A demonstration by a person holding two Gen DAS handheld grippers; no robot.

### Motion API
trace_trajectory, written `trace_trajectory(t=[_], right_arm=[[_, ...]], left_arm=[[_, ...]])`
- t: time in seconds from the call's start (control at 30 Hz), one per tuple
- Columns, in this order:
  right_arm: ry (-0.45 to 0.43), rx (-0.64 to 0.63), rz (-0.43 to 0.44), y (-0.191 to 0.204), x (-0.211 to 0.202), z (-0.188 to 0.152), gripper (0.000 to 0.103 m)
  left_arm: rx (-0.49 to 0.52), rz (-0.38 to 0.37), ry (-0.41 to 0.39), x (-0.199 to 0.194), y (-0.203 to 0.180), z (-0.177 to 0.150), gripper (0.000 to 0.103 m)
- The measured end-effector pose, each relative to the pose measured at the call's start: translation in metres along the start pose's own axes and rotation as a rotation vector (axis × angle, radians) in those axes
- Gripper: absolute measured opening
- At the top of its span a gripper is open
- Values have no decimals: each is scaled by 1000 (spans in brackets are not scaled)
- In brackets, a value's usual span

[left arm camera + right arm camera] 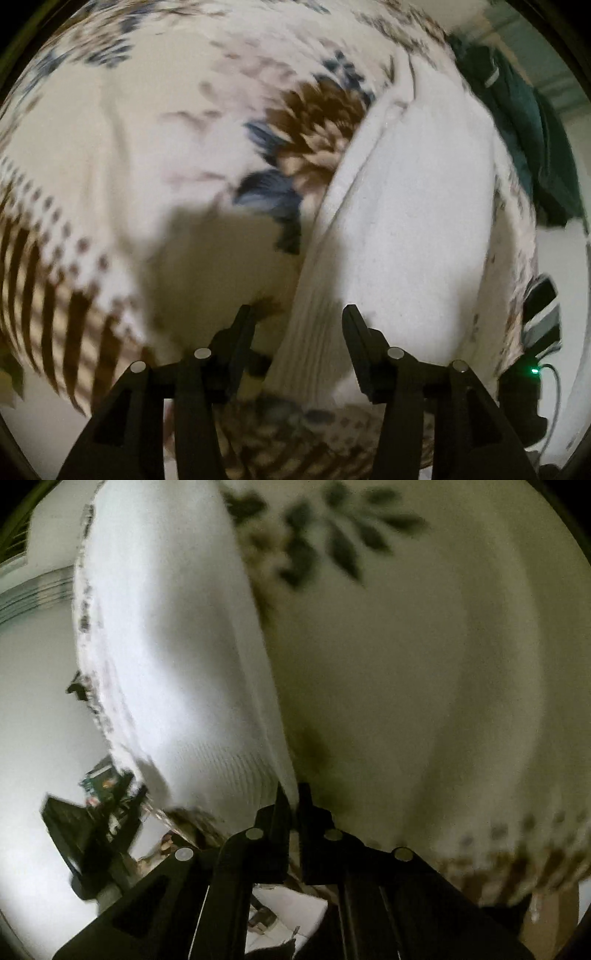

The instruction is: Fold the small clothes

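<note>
Left wrist view: left gripper (297,314) stands with jaws released, the ribbed hem of the white garment (406,192) lying between them, ungripped, on the floral cloth (110,147). Right wrist view: right gripper (294,794) has jaws clenched on that hem's edge. Likely step: taking hold for a fold; next, the left jaws must close on the hem.

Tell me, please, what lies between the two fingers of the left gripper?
The ribbed hem of the white garment lies between the open left gripper, with some patterned cloth beside it. The left wrist view shows this.
</note>
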State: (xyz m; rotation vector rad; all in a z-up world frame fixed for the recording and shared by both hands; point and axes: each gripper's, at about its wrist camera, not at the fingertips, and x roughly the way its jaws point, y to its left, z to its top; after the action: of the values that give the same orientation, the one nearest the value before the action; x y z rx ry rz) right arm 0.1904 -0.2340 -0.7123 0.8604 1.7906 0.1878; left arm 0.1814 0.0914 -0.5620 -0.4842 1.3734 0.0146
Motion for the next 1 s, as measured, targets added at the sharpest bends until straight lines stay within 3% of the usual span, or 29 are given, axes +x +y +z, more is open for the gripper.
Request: trace_trajectory(t=[0.17,0.2,0.23,0.43,0.53,0.7,0.73,0.77,0.8,0.83,0.87,1.0], right_arm=[[15,33,-37,-11,8,-2,2],[9,24,-62,-10,9,1,2],[1,17,-74,-6,11,0,2],[-32,27,-18,6,-22,-4,2],[-21,28,-30,12,-18,-8,3],[38,-3,-59,19,5,12,9],[61,0,-43,19,4,17,11],[84,14,-14,17,1,21,15],[74,23,10,13,-3,24,31],[57,24,25,7,-7,27,58],[29,25,44,3,-15,29,66],[32,44,90,-9,-11,34,68]], left_arm=[[89,27,52,22,-13,8,44],[107,49,45,22,-16,8,10],[110,24,35,18,-17,8,4],[28,-63,-9,-22,-3,19,4],[55,-11,22,-6,9,22,4],[19,-72,99,4,28,26,13],[17,-84,89,0,31,28,17],[19,-100,77,-5,33,28,28],[21,-127,67,-7,36,31,42],[16,-150,60,-7,39,34,48],[7,-167,57,-5,42,37,53],[-8,-296,96,17,38,46,55]])
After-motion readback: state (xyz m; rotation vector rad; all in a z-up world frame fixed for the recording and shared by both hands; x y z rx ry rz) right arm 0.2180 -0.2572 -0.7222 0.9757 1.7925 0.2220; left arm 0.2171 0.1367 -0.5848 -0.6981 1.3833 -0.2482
